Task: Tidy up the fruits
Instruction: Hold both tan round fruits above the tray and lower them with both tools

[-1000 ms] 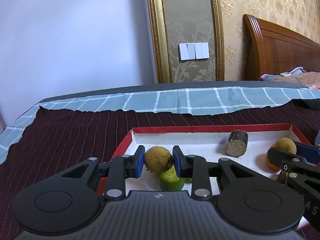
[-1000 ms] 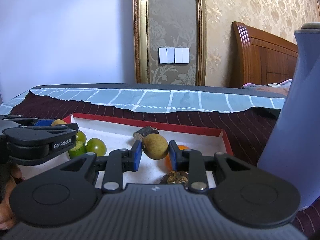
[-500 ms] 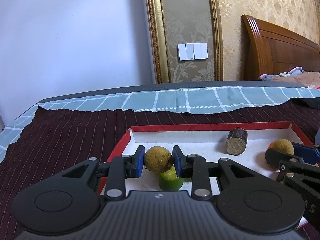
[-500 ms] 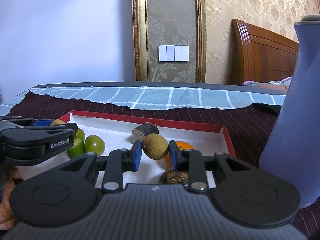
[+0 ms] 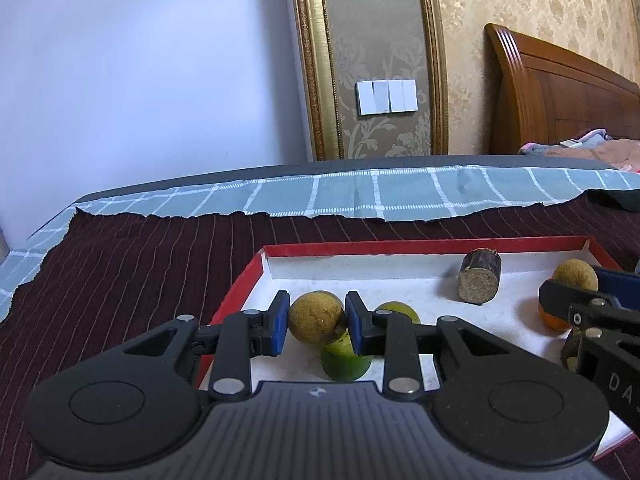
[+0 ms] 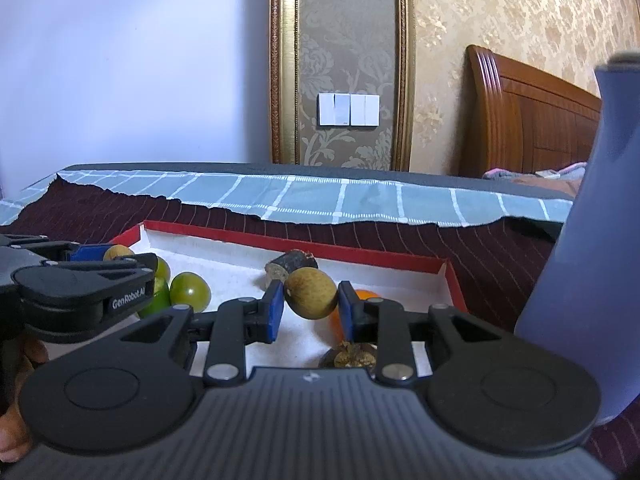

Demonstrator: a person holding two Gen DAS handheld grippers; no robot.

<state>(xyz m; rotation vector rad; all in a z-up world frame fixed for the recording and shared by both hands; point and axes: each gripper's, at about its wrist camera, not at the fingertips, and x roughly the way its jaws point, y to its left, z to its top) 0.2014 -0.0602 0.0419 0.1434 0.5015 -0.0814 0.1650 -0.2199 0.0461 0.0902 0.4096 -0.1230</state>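
Left wrist view. Left gripper [image 5: 316, 322] is clamped on a brown round fruit [image 5: 316, 317], blue pads pressing both sides, held just above the tray floor near the tray's left edge. Red-rimmed tray [image 5: 360, 246] with a white floor sits on the dark striped cloth [image 5: 140, 264]. Two green fruits [image 5: 345, 360] lie directly under and behind the held one, touching each other as far as can be told. A cut brown stalk piece [image 5: 479, 282] stands toward the far edge, right of centre. At the tray's right edge the right gripper [image 5: 576, 294] shows side-on with a second brown fruit [image 5: 575, 275] in it, and an orange fruit [image 5: 552, 318] behind and below.

Right wrist view. Right gripper [image 6: 311, 307] is likewise closed on its brown fruit [image 6: 311, 294], lifted clear of the floor near the tray's right edge. Orange fruit [image 6: 362, 298] sits just behind the right pad; a dark, dried-looking item [image 6: 352, 358] lies at the near edge beneath it, kind unclear. Green fruits [image 6: 190, 291] cluster at the left edge beside the left gripper [image 6: 100, 256]. A blue vase [image 6: 592, 272] stands off the tray to the right.

Progress, as judged: both brown fruits are picked, neither placed. No separate destination is visible, so where they go cannot be told. Greens look grouped; orange, stalk piece and dried item untouched.
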